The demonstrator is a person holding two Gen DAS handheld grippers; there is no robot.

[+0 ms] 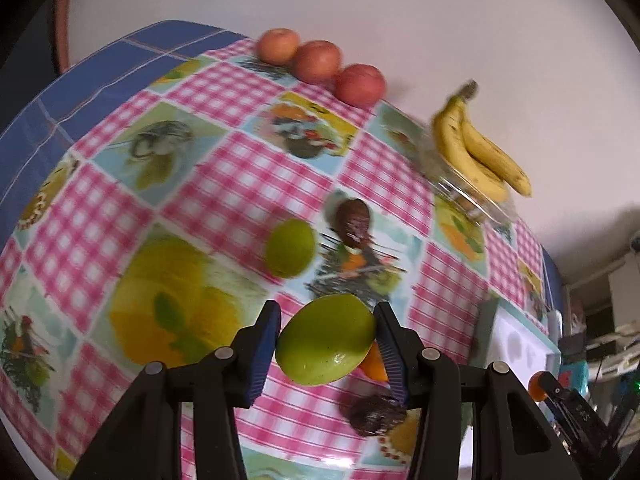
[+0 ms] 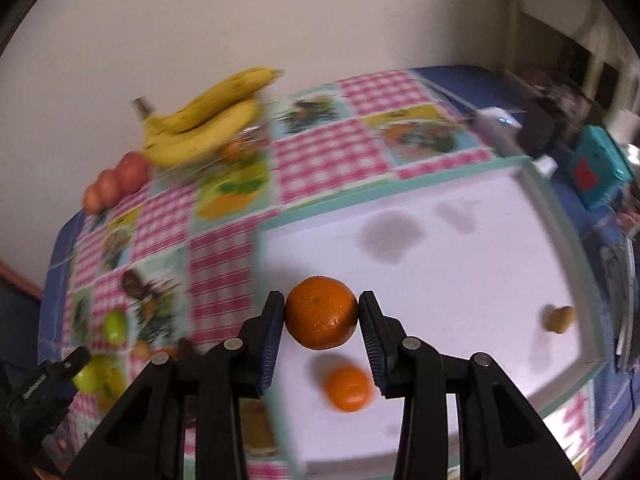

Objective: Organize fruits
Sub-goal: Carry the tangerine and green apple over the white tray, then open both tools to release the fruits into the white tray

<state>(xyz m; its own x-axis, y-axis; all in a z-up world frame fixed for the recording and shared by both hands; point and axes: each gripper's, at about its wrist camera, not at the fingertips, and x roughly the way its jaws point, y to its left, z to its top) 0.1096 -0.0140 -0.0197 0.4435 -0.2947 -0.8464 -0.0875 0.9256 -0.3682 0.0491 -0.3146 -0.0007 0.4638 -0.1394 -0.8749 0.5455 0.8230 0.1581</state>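
Observation:
My left gripper (image 1: 326,340) is shut on a green lime (image 1: 326,340) and holds it above the checked tablecloth. A second lime (image 1: 290,253) and two dark brown fruits (image 1: 354,222) (image 1: 376,414) lie on the cloth. My right gripper (image 2: 322,318) is shut on an orange mandarin (image 2: 322,318) above the white tray (image 2: 460,280). A second mandarin (image 2: 347,388) and a small tan fruit (image 2: 559,319) lie in the tray. The left gripper with its lime also shows in the right wrist view (image 2: 86,376).
Three red apples (image 1: 320,62) line the far table edge by the wall. Bananas (image 1: 476,148) rest on a clear container (image 1: 472,200). A teal box (image 2: 598,172) and clutter sit beyond the tray at the right. An orange piece (image 1: 374,364) lies under the left gripper.

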